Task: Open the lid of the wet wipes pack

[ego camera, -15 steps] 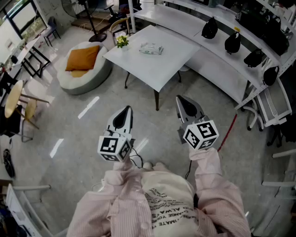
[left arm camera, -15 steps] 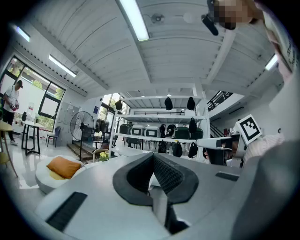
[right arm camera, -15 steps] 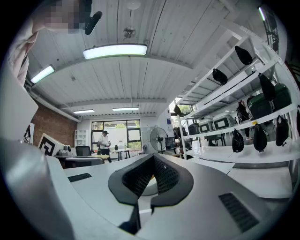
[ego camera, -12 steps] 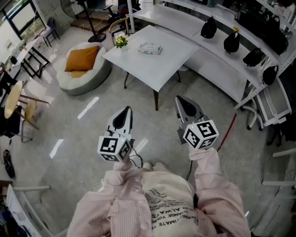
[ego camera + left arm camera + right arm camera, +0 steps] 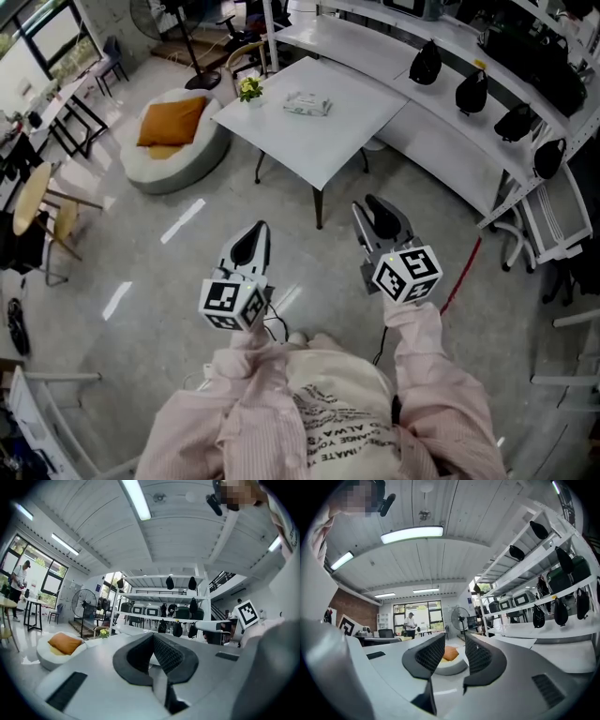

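The wet wipes pack [image 5: 307, 103], pale green and white, lies flat on the white table [image 5: 328, 141], far ahead of me across the floor. I hold both grippers level at chest height, well short of the table. In the left gripper view, the left gripper [image 5: 251, 234] [image 5: 153, 635] is shut, its pads meeting with nothing between them. The right gripper [image 5: 381, 214] [image 5: 454, 649] is open, and through the gap between its pads I see the orange cushion. Neither gripper view shows the pack.
A small pot of yellow flowers [image 5: 249, 89] stands at the table's far left corner. A round beanbag with an orange cushion [image 5: 173, 131] lies on the floor to the left. A long white counter with black bags [image 5: 469, 89] runs along the right. Chairs [image 5: 37, 211] stand far left.
The head view has shifted slightly and both grippers sit a little lower in the picture. Nothing has been touched.
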The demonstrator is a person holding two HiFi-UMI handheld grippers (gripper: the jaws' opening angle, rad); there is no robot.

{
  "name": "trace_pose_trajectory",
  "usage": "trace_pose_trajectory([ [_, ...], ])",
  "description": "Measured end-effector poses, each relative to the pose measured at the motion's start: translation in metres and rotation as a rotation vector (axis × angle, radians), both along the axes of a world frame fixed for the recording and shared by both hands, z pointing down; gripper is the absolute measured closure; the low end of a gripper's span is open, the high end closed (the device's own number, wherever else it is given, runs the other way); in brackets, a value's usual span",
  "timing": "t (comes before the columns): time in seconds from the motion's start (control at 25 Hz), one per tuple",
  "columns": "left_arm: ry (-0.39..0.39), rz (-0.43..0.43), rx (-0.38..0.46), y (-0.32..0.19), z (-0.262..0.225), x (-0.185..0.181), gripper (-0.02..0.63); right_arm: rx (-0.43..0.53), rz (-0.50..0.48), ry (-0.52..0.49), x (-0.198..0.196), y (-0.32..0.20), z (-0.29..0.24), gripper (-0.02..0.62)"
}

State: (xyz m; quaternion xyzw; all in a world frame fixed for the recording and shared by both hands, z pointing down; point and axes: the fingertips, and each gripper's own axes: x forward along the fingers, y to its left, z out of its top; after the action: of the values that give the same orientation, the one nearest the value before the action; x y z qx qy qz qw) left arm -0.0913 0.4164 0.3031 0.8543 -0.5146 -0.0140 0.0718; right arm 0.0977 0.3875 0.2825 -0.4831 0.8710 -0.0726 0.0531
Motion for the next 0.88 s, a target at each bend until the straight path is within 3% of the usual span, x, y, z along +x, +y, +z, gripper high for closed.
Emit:
trace_pose_trajectory([
  [0.12, 0.002, -0.009, 0.002, 0.003, 0.000, 0.002, 0.607, 0.003, -0.002, 0.003, 0.003, 0.000, 0.001, 0.478],
  [0.2, 0.007, -0.015, 0.002, 0.004, 0.000, 0.004, 0.607, -0.001, -0.010, -0.005, 0.005, 0.001, 0.002, 0.430],
  [0.88, 0.018, -0.031, -0.031, -0.014, 0.016, 0.014, 0.607, -0.015, -0.002, -0.014, 0.024, -0.024, 0.017, 0.422],
])
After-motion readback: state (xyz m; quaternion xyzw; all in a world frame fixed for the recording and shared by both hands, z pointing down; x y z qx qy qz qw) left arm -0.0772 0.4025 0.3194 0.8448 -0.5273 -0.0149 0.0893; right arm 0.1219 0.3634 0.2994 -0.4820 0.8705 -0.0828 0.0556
